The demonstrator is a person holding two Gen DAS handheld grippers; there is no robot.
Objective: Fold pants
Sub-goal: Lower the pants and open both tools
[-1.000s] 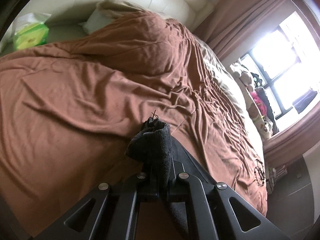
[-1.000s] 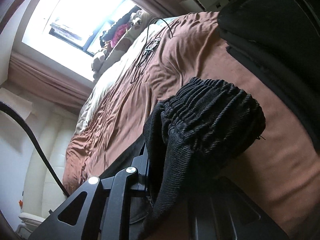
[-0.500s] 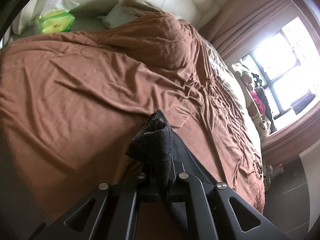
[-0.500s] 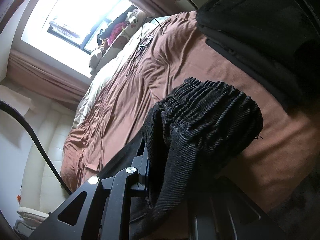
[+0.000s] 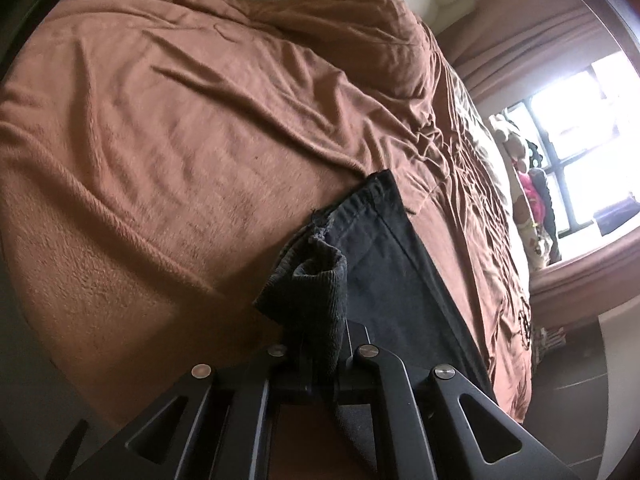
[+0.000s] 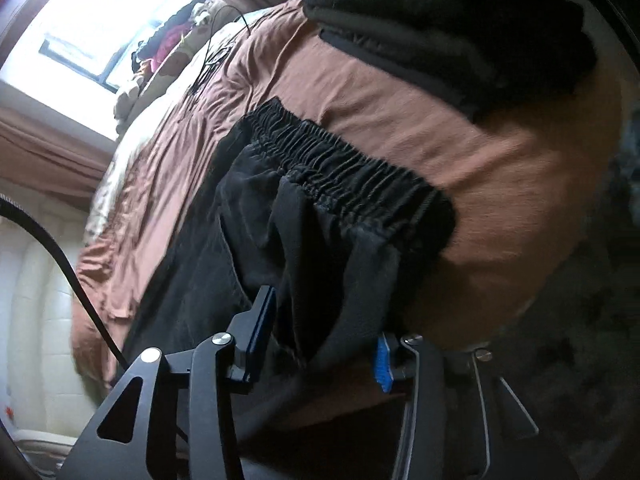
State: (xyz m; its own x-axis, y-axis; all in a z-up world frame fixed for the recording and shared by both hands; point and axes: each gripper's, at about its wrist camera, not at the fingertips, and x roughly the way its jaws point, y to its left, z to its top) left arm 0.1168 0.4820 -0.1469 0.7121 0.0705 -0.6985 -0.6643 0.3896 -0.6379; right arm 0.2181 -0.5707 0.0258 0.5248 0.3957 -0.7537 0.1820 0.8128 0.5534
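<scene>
left wrist view: the left gripper (image 5: 320, 344) is clenched on a bunched cuff of the black pants (image 5: 384, 256), whose leg lies flat on the brown blanket (image 5: 180, 140).
right wrist view: the right gripper (image 6: 320, 354) is opening, pads apart, the pants' elastic waistband (image 6: 344, 168) lying loose between them on the blanket.

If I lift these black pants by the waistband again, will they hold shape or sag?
Probably sag: the black pants drape limply between the right gripper's opening jaws. The elastic waistband is bunched, so it may stretch unevenly. The end pinched in the left gripper crumples, suggesting soft, light cloth.
</scene>
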